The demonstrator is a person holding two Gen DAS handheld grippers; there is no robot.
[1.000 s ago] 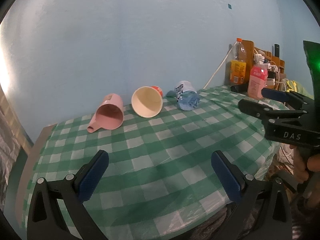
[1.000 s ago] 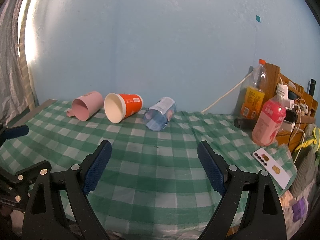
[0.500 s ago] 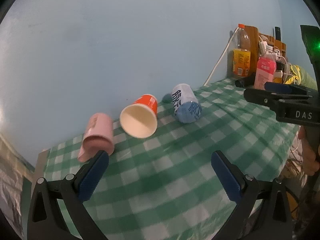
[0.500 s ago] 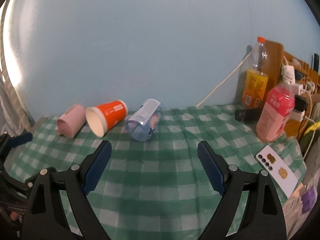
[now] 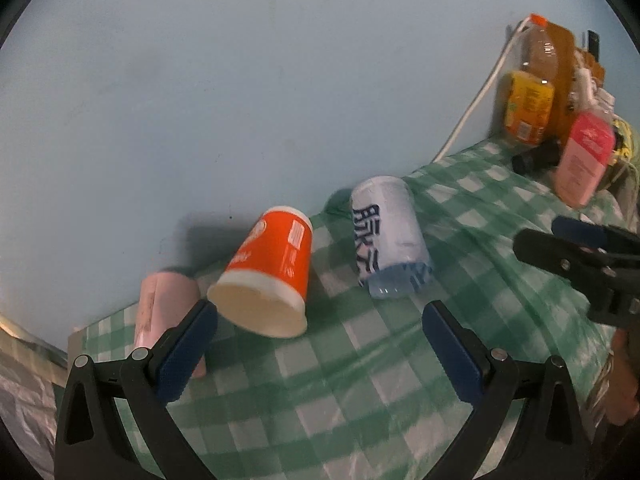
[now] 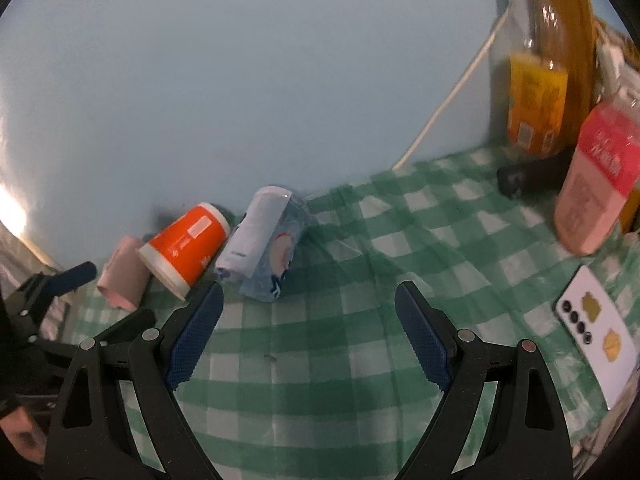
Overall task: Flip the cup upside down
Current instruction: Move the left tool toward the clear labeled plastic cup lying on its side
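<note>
Three cups lie on their sides near the wall on a green checked tablecloth (image 5: pixel 360 360): a pink cup (image 5: pixel 160 308), an orange paper cup (image 5: pixel 272 268) with its mouth toward me, and a clear cup with a white label (image 5: pixel 388 236). They also show in the right wrist view as the pink cup (image 6: pixel 124 276), orange cup (image 6: pixel 184 246) and clear cup (image 6: pixel 268 248). My left gripper (image 5: pixel 320 356) is open and empty, just in front of the orange cup. My right gripper (image 6: pixel 308 336) is open and empty, in front of the clear cup.
At the right stand an orange drink bottle (image 6: pixel 536 80), a pink bottle (image 6: pixel 596 184) and a black object (image 6: pixel 528 176). A white phone (image 6: pixel 596 328) lies near the right table edge. A white cable (image 6: pixel 448 100) runs up the blue wall. The other gripper (image 5: pixel 584 264) shows at the right.
Both grippers have moved forward toward the cups, which now look larger and closer. The left gripper has closed in on the orange cup. The cups have not moved.
</note>
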